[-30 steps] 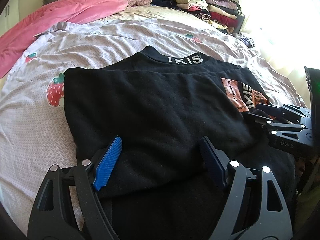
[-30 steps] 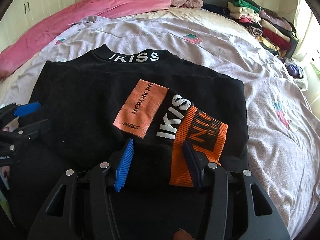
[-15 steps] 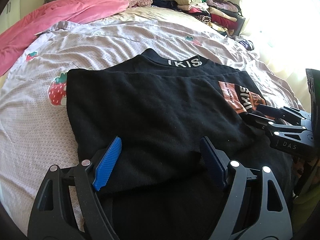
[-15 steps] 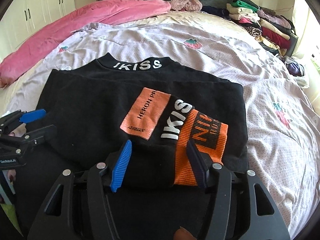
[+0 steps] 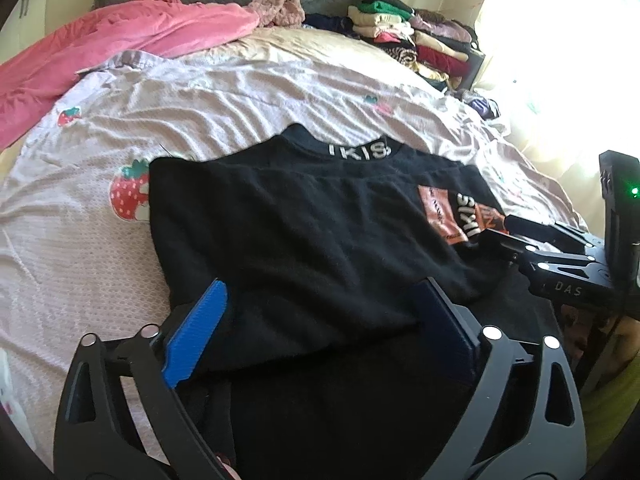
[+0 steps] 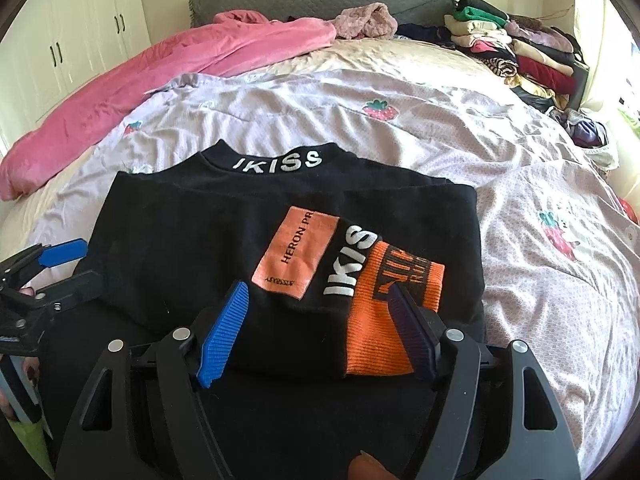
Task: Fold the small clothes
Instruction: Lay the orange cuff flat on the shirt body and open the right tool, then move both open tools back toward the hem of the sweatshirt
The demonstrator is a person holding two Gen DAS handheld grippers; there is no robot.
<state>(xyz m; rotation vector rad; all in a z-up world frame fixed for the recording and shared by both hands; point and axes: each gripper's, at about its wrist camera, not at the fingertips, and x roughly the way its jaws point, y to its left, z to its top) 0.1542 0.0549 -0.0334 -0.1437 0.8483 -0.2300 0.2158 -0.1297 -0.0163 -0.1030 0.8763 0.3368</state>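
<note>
We hold our left gripper [image 5: 320, 320], a black two-finger frame with ribbed blue pads, at the bottom of the left wrist frame, tilted downward; its jaws have just been opening and stand wide, the pads pressing on nothing. Our right gripper [image 6: 320, 328], the same black frame with blue pads, fills the bottom of the right wrist frame, jaws likewise just opening and spread apart. A fingertip [image 6: 366, 468] of ours shows at the lower edge there. Each gripper appears at the side of the other's frame
</note>
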